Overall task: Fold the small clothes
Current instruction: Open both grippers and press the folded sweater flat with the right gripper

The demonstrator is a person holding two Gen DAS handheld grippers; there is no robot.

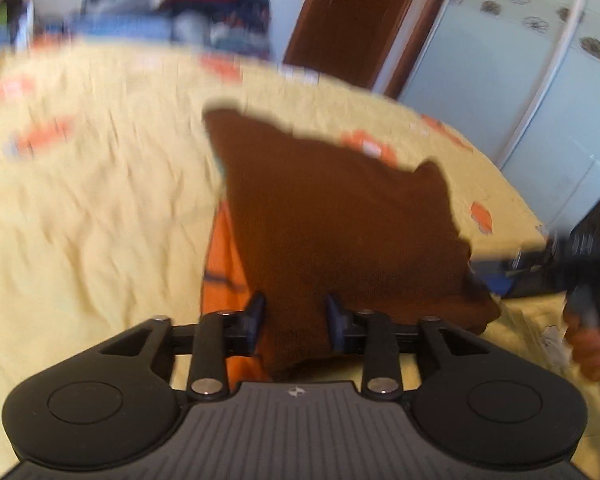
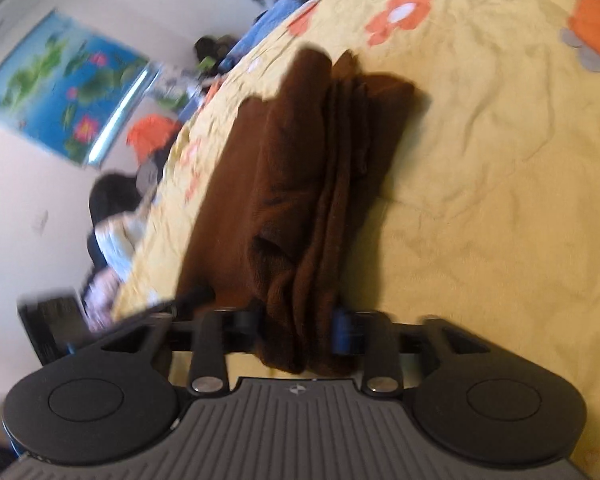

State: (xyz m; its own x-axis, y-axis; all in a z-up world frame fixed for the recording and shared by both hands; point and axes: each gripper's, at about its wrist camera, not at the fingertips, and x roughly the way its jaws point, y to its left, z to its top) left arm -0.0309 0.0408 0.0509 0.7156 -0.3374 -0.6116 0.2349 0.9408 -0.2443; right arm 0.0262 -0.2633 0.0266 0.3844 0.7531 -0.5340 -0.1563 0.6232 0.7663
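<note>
A small brown knitted garment (image 1: 332, 224) lies over the yellow bedspread (image 1: 100, 200). My left gripper (image 1: 295, 320) is shut on its near corner, and the cloth stretches away from the fingers. In the right wrist view the same brown garment (image 2: 300, 184) is bunched in long folds. My right gripper (image 2: 300, 326) is shut on its near end. The right gripper and the hand holding it show blurred at the right edge of the left wrist view (image 1: 588, 280).
The bedspread has orange flower prints (image 2: 404, 12). An orange cloth (image 1: 220, 264) lies under the brown garment's left side. A brown door (image 1: 364, 20) and pale cupboard (image 1: 540, 100) stand beyond the bed. Piled clothes (image 1: 220, 0) sit at the far edge.
</note>
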